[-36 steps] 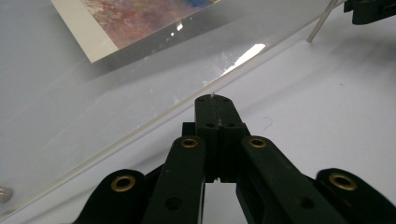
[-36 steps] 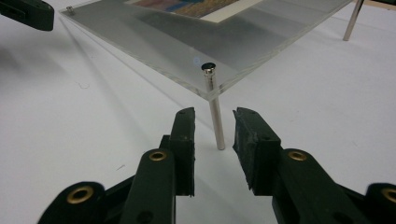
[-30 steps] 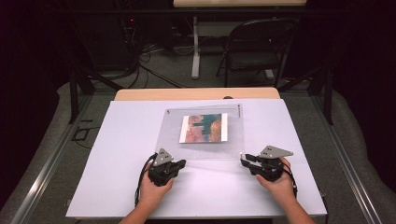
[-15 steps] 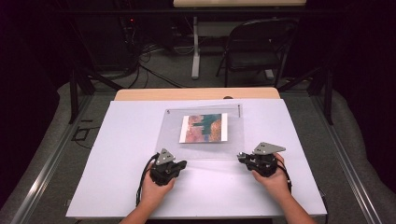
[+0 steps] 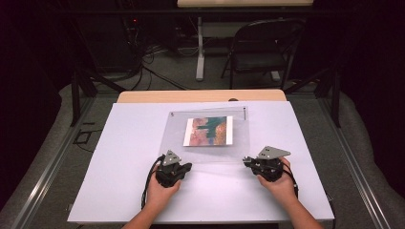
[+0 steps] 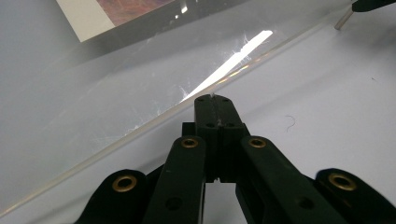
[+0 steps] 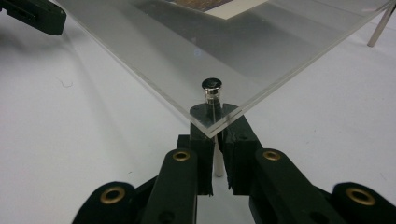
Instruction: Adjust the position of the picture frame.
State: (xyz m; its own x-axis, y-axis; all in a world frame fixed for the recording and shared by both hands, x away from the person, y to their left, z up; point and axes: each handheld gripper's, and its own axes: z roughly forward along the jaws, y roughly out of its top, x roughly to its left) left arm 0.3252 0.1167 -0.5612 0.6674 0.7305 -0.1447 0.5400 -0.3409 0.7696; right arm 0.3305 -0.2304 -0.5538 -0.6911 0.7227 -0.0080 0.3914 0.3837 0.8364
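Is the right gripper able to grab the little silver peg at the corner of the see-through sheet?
Probably yes: the right gripper sits right at the peg, jaws on either side, nothing between.

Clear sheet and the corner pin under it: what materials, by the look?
Clear sheet: likely acrylic, glossy; see-through, with a frosted cut edge and fine scratches that catch the light in the left gripper view. Corner pin: probably polished metal; shiny dark cap, silvery shaft held between the right claw jaws.
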